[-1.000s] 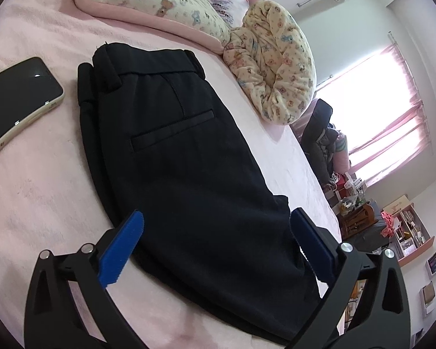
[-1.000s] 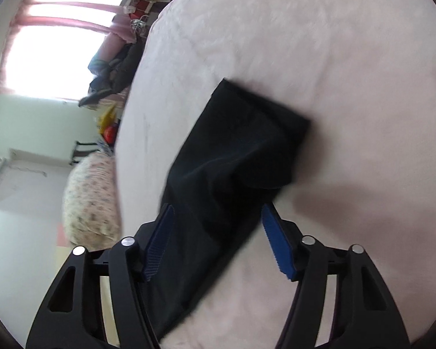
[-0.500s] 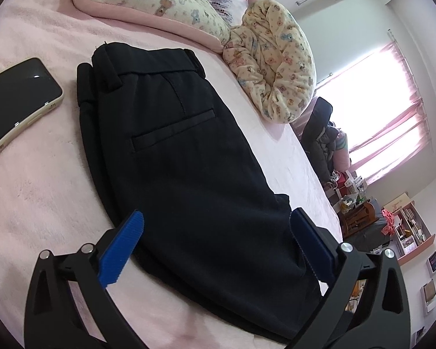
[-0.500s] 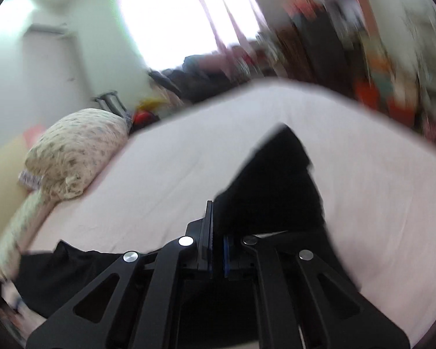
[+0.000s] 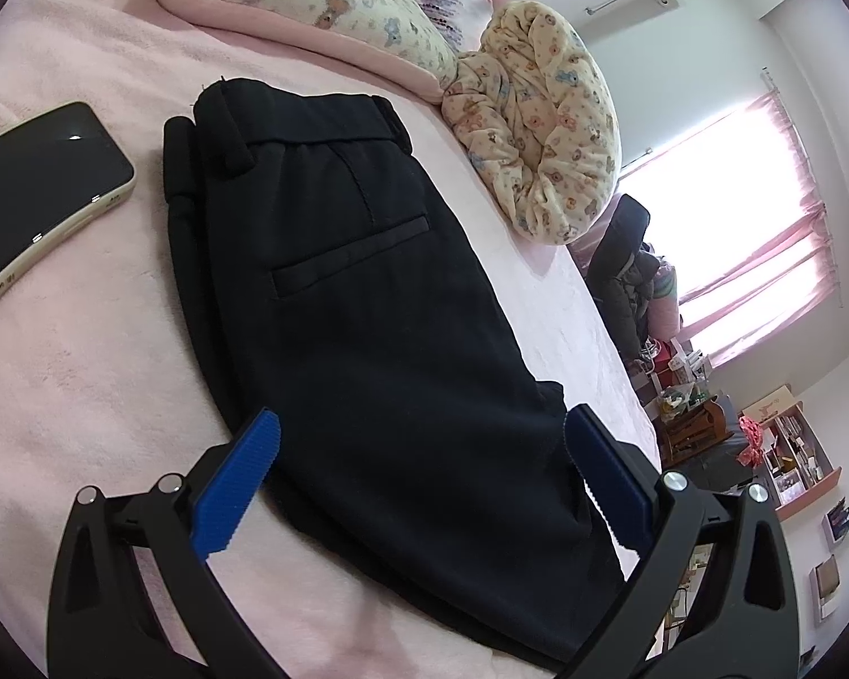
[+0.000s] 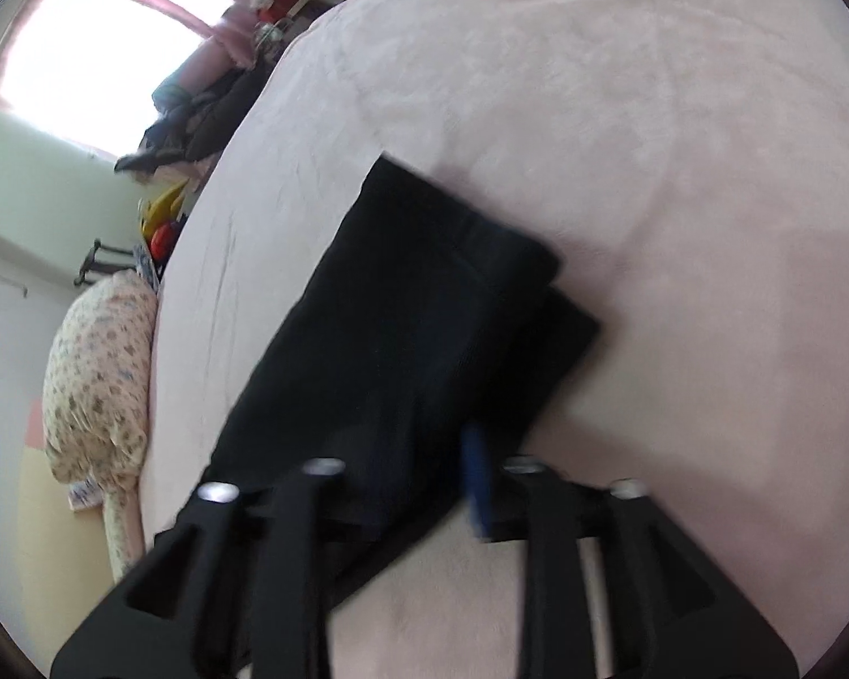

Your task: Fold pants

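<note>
While the pants (image 5: 368,339) lie flat on the bed (image 5: 73,373), the left tool (image 5: 419,469) hovers open over the seat; the right tool (image 6: 424,486), jaws just reopening, straddles the leg ends unclamped. Pinch both hem layers together, then carry them to the waistband.

Pants (image 5: 368,294) on bed (image 5: 85,373), phone (image 5: 34,181) left, pillows (image 5: 322,5) behind.
</note>
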`<state>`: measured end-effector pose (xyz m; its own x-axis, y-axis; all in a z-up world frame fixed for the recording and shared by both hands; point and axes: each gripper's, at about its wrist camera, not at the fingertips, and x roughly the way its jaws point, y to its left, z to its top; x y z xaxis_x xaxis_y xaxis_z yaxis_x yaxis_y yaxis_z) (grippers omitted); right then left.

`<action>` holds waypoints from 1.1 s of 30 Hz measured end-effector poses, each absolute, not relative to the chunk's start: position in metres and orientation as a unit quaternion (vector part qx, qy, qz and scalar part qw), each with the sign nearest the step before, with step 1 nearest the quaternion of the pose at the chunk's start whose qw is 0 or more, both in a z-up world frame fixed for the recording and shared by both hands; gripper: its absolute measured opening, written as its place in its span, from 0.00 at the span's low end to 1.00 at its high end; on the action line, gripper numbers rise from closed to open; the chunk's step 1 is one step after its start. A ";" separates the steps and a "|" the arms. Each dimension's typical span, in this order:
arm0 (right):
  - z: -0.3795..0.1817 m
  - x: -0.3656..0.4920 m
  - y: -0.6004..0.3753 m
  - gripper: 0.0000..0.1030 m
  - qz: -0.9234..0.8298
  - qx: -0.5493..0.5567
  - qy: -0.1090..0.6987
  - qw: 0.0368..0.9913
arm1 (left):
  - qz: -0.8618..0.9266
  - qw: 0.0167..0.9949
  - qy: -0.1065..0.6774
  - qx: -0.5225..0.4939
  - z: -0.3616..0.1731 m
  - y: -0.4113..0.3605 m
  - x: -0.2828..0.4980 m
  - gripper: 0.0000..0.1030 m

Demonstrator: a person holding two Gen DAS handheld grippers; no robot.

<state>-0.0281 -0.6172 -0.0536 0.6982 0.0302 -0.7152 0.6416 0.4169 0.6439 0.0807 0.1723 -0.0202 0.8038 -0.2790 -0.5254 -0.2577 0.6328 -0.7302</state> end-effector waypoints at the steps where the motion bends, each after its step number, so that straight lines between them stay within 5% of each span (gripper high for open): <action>1: -0.050 -0.040 -0.621 0.59 -0.206 0.506 0.321 0.774 | -0.006 0.848 0.314 -0.427 -0.020 0.172 0.082 0.98; 14: -0.069 -0.054 -0.641 0.58 -0.252 0.546 0.275 0.750 | -0.016 0.857 0.304 -0.415 -0.016 0.167 0.081 0.98; 15: -0.069 -0.050 -0.641 0.54 -0.250 0.543 0.274 0.754 | -0.015 0.857 0.304 -0.417 -0.016 0.167 0.081 0.98; 17: -0.065 -0.039 -0.639 0.16 -0.247 0.516 0.285 0.769 | -0.015 0.856 0.304 -0.418 -0.017 0.167 0.081 0.98; 19: -0.051 -0.035 -0.634 0.14 -0.240 0.477 0.272 0.801 | -0.015 0.857 0.303 -0.417 -0.017 0.167 0.081 0.98; 21: -0.027 -0.039 -0.622 0.13 -0.213 0.414 0.213 0.859 | -0.016 0.858 0.302 -0.415 -0.016 0.166 0.082 0.98; 24: -0.033 -0.022 -0.614 0.13 -0.263 0.332 0.274 0.863 | -0.017 0.861 0.302 -0.410 -0.015 0.165 0.082 0.98; 26: -0.064 -0.024 -0.629 0.18 -0.267 0.416 0.309 0.813 | -0.019 0.861 0.301 -0.410 -0.015 0.165 0.083 0.98; 33: -0.081 -0.055 -0.651 0.31 -0.224 0.568 0.229 0.759 | -0.027 0.863 0.273 -0.425 -0.007 0.173 0.076 0.98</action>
